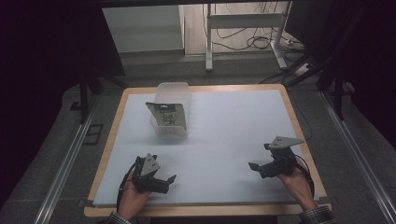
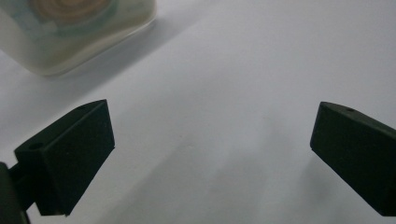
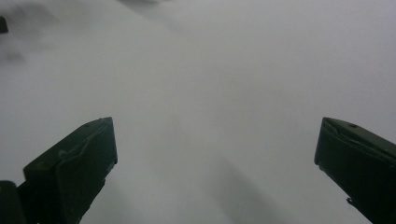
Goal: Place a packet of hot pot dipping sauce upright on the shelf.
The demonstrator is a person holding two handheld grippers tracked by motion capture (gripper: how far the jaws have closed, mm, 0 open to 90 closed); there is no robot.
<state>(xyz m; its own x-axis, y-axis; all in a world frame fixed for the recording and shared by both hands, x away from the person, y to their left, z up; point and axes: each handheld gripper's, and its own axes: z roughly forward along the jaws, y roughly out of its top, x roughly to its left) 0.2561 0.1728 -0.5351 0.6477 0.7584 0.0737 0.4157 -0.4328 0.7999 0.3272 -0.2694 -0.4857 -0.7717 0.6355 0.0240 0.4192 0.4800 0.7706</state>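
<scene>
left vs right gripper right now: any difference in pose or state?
The left gripper sits at the near left of the table, closer to the clear container; the right gripper sits near right, farther from it. Left points right, right points left. Both are open, empty, over bare table.

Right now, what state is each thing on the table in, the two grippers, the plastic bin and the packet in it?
Left gripper: open, jaws wide apart, holding nothing, low over the white table.
Right gripper: open, holding nothing, low over the table.
Clear plastic bin: upright, uncovered, at the table's far left.
Packet: inside the bin, leaning tilted.
</scene>
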